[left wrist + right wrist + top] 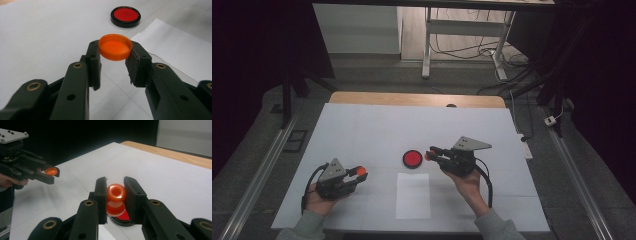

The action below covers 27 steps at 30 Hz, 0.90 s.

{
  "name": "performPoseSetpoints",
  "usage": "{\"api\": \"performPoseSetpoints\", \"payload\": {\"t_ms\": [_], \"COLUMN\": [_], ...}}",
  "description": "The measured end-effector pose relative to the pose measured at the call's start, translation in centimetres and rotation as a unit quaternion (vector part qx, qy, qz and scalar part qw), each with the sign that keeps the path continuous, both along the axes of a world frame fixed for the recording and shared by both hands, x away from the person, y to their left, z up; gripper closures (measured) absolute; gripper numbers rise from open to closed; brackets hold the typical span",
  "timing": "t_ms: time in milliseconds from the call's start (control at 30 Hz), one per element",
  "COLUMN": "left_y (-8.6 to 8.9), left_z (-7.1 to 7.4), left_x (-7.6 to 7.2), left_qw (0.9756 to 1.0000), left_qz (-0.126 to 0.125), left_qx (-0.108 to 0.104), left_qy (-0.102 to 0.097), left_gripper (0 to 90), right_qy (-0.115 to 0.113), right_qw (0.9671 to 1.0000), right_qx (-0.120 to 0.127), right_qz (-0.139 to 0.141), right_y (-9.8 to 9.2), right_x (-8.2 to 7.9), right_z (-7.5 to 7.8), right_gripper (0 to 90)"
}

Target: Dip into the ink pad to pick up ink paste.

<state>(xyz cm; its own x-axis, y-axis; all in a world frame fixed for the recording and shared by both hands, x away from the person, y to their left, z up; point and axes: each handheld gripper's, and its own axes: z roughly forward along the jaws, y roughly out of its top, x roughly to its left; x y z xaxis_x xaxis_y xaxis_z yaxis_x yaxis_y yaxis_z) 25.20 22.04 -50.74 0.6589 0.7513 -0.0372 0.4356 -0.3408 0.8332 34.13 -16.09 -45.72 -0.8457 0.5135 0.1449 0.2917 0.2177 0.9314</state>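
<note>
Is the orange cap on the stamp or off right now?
Off. The orange cap sits clamped in the left hand-held gripper, while the right hand-held gripper holds the stamp.

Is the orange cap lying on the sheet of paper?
No, the orange cap is clamped between the left gripper's jaws, above the table beside the white paper.

Left gripper (357, 174): held low over the near left of the table, jaws pointing right, clamped on an orange round plastic cap (115, 47).
Right gripper (430, 153): held mid-table, jaws pointing left, clamped on an orange glossy plastic stamp (116, 199).
Forearms: grey sleeves entering from the bottom edge.
</note>
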Motion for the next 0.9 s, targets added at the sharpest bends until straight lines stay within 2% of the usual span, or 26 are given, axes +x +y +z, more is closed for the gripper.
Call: {"api": "performPoseSetpoints", "payload": {"t_ms": [267, 500, 900], "left_y": [0.1, 0.1, 0.2], "left_z": [0.0, 0.0, 0.0], "left_x": [0.1, 0.1, 0.1], "left_qw": [1.0, 1.0, 1.0], "left_qz": [0.0, -0.002, -0.003], "left_qx": [-0.002, -0.001, -0.003], "left_qy": [0.001, 0.002, 0.003], "left_gripper": [65.1, 65.1, 65.1], "right_qy": [0.006, 0.016, 0.015], "right_qw": [1.0, 0.9998, 0.9995], "right_qx": [-0.005, -0.009, -0.019], "right_qz": [0.001, -0.009, -0.019], "right_y": [0.9, 1.6, 2.5], "right_x": [0.7, 2.1, 3.6], "right_z": [-0.3, -1.1, -1.5], "right_gripper": [72.3, 72.3, 72.2]}}
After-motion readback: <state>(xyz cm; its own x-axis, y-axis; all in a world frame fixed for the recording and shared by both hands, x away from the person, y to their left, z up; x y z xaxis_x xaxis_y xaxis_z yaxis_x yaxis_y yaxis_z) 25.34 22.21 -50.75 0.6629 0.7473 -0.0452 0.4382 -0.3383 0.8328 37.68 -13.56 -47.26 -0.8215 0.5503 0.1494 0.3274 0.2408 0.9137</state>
